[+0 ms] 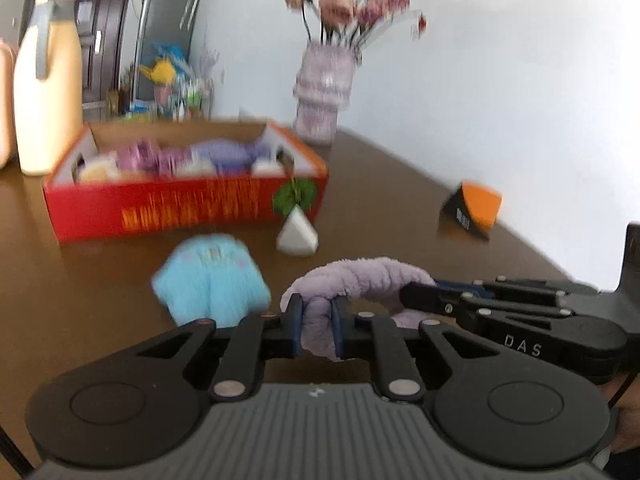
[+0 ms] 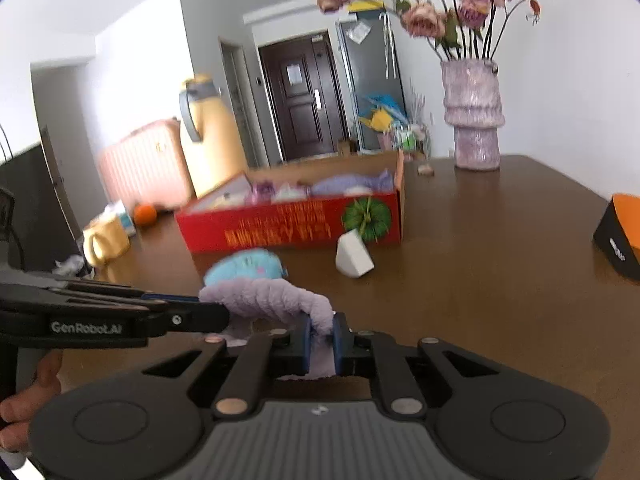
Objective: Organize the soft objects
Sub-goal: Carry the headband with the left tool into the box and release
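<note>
Left wrist view: the left hand-held gripper (image 1: pixel 317 330) is closed on one end of a lilac plush cloth (image 1: pixel 360 276), whose long axis runs sideways from these jaws, arching to the right toward the right hand-held gripper (image 1: pixel 416 294), which enters from the right edge and pinches the opposite end. The red box (image 1: pixel 184 204), already holding several soft items, lies ahead and to the left on the bench (image 1: pixel 400 208), well apart from the cloth; a light blue soft object (image 1: pixel 212 280) rests on the bench between box and gripper, with a small white pot (image 1: pixel 298 234) just beside the box's near corner. Right wrist view: the right hand-held gripper (image 2: pixel 321 340) is clamped on its end of the lilac plush cloth (image 2: pixel 272 296), which spans leftward to the left hand-held gripper (image 2: pixel 208 312). The red box (image 2: pixel 292 224) stands ahead and slightly left, and the light blue soft object (image 2: pixel 248 266) sits directly behind the cloth. By judgement, the left hand is nearer the box, so the carry runs forward and leftward, with the cloth crosswise to that path.
</note>
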`<state>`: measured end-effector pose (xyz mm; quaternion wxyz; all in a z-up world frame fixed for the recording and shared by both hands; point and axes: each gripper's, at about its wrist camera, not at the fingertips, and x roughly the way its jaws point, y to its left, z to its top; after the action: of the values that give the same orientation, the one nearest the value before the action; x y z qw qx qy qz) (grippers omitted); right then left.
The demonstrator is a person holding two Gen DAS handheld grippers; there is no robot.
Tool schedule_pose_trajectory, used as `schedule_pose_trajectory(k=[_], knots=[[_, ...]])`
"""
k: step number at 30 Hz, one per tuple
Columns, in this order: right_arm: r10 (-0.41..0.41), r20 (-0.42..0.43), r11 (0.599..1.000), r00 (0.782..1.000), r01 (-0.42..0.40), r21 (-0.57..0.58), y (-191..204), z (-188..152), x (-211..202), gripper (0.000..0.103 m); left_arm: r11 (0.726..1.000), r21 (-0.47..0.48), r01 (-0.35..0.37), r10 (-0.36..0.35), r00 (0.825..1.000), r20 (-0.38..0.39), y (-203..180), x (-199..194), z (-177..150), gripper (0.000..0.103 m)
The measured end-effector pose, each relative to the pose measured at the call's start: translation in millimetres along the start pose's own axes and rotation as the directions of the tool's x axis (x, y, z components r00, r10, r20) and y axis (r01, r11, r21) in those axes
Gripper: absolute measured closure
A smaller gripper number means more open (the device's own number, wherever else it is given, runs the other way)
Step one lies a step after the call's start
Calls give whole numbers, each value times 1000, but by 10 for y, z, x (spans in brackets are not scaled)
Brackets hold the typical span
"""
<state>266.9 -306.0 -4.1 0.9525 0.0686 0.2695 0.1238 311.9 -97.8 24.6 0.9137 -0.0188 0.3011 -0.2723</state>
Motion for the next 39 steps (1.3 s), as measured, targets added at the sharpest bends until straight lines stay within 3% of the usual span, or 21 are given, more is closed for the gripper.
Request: schedule_pose_trajectory(k=[7,12,16,20,23,27,29,30,31,32,33,34,39], knots=[[20,135,999,991,-15,-37,93,473,49,93,996,42,-84,76,984,163,202,42,607,88],[58,155,994,986,-43,-97,155,1072,484,93,995,7,-97,95,983,155,604,338,1176,88],[131,120,991,984,-128,-36,-14,1607,1037,93,995,-63,-74,79,994,74,1061,814,1634,88],[140,45,990,989,-140,9,-151,2074,1711,93,984,-174,-46,41,999,-35,1538,1357,1966,88],[122,-29,992,992,-120,45,-243,2357,2253,93,973,-215,-89,73,994,-81,1791,1688,2115,88],[140,-124,985,982,-126,115,-362,2546,2825,89,952,-282,-121,73,982,-173,2061,2093,2187,86],[108,-164,988,981,-88,125,-373,2565,3083,87,938,-310,-156,97,975,-200,2178,2202,2176,85],[86,-182,990,980,-63,127,-373,2567,3197,83,941,-294,-165,109,974,-200,2182,2218,2179,81],[76,-199,990,977,-50,134,-369,2551,3275,82,946,-278,-164,114,975,-189,2186,2207,2176,68],[70,-213,990,975,-42,133,-360,2539,3341,73,950,-270,-158,113,978,-175,2181,2179,2176,59],[67,-220,992,973,-40,123,-352,2517,3375,65,954,-261,-149,111,981,-157,2165,2127,2172,41],[67,-218,993,974,-43,114,-334,2504,3384,63,959,-245,-145,115,984,-135,2138,2074,2174,36],[53,-200,995,978,-35,93,-338,2500,3276,63,966,-165,-200,183,977,-108,1957,1875,2220,36]])
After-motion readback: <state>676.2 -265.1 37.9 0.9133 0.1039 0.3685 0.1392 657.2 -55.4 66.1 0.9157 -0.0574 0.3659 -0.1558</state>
